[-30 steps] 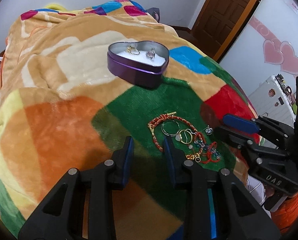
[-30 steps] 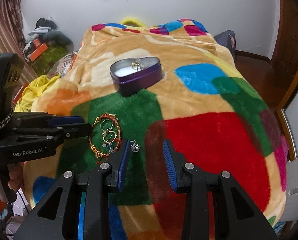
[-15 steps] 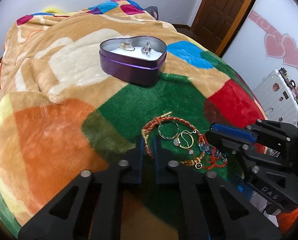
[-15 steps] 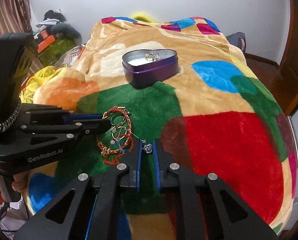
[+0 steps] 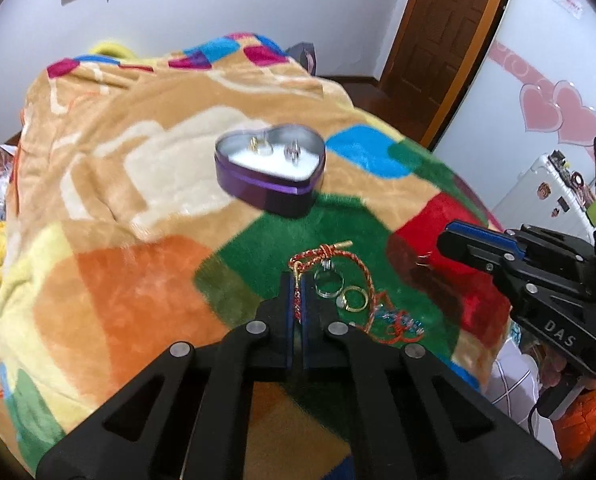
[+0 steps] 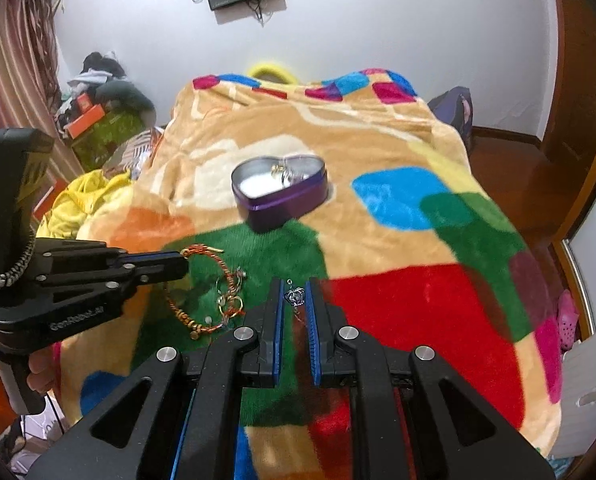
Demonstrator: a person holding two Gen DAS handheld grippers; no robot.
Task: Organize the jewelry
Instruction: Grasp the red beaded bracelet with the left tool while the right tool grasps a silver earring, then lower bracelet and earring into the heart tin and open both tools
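Note:
A purple heart-shaped tin [image 5: 272,170] with two rings on a white pad sits on the blanket; it also shows in the right wrist view [image 6: 280,190]. My left gripper [image 5: 297,280] is shut on the red braided bracelet [image 5: 298,300], lifting it with rings [image 5: 330,280] hanging on it. In the right wrist view the bracelet [image 6: 202,280] dangles from the left gripper [image 6: 178,266]. My right gripper [image 6: 295,286] is shut on a small silver crown pendant [image 6: 295,296], held above the blanket.
A patchwork blanket [image 6: 398,300] covers the bed. Clothes and boxes [image 6: 98,120] pile at the far left. A wooden door [image 5: 438,40] and white suitcase [image 5: 546,200] stand to the right. A tangle of red cord and charms [image 5: 398,322] lies beside the left fingers.
Both grippers closed from open: the left on the red bracelet, the right on the crown pendant. Both have since risen off the blanket with their pieces.

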